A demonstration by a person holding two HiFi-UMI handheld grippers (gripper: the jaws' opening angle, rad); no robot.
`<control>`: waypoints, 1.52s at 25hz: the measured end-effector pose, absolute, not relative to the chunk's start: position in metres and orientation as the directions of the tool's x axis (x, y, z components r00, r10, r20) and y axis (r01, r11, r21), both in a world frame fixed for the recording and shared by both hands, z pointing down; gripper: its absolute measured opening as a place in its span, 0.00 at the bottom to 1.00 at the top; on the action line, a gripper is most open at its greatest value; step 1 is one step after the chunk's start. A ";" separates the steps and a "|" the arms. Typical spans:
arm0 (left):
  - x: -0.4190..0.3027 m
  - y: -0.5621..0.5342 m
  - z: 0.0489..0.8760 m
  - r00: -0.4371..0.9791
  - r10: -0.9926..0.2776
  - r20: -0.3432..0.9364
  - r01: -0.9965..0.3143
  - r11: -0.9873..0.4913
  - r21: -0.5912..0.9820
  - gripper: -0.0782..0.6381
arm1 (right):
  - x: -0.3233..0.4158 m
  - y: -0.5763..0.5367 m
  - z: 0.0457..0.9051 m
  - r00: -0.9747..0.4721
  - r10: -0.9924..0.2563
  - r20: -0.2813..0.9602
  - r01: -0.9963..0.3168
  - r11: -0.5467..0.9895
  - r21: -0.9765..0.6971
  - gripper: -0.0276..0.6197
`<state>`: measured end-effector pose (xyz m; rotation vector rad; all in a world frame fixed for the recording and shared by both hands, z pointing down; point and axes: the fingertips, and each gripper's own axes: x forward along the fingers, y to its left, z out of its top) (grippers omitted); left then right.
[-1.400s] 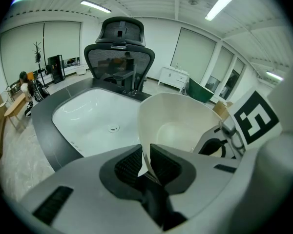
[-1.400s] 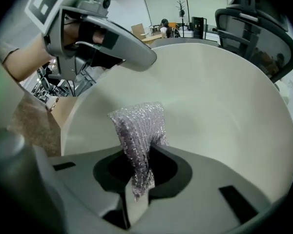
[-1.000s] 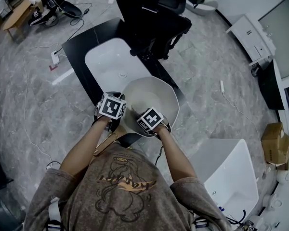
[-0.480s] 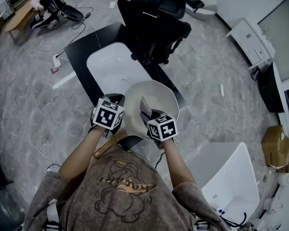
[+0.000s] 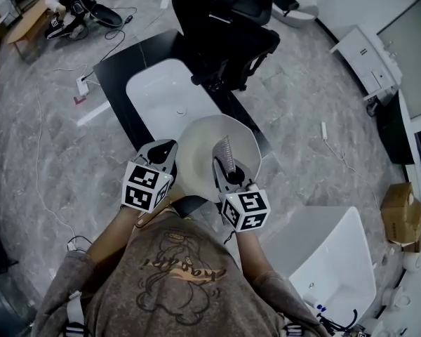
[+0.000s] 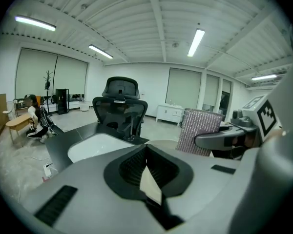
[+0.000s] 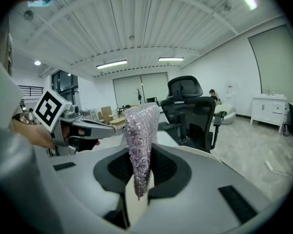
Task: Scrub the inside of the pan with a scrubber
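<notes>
A: Grey marble floor (image 5: 42, 160) all round, and a black worktop (image 5: 116, 65) with a white basin (image 5: 161, 93) sunk in it, beyond both tongs. Where's the pan?

B: The pale pan (image 5: 196, 142) is at the worktop's near corner, between the two tongs. Only the head view shows it whole. The left tongs (image 5: 163, 152) sit just beside its rim.

A: Pinching it?

B: Can't tell. Their own view shows the pads pressed together with nothing thick between them, and hardly any pan.

A: And the right tongs (image 7: 139, 179)?

B: Clamped on the scrubber (image 7: 141, 130), a glittery mesh pad standing up out of the pads. From above it hangs over the pan's inside, just ahead of the right tongs.

A: Touching the pan?

B: No view makes that clear.

A: Anything else?

B: The left gripper view catches the scrubber as a flat sheet, to the right of the left tongs. The right gripper view shows a hand (image 7: 36, 135) behind the left tongs. A black office chair (image 5: 228, 20) stands past the worktop, ahead of both.
</notes>
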<state>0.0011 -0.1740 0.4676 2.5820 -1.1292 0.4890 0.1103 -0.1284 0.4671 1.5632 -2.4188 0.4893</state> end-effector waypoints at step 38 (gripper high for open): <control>-0.016 -0.168 0.462 0.587 -0.762 0.273 -0.806 -0.582 0.106 0.13 | 0.121 -0.126 0.469 -0.323 -0.896 0.305 -0.946 0.304 -0.110 0.16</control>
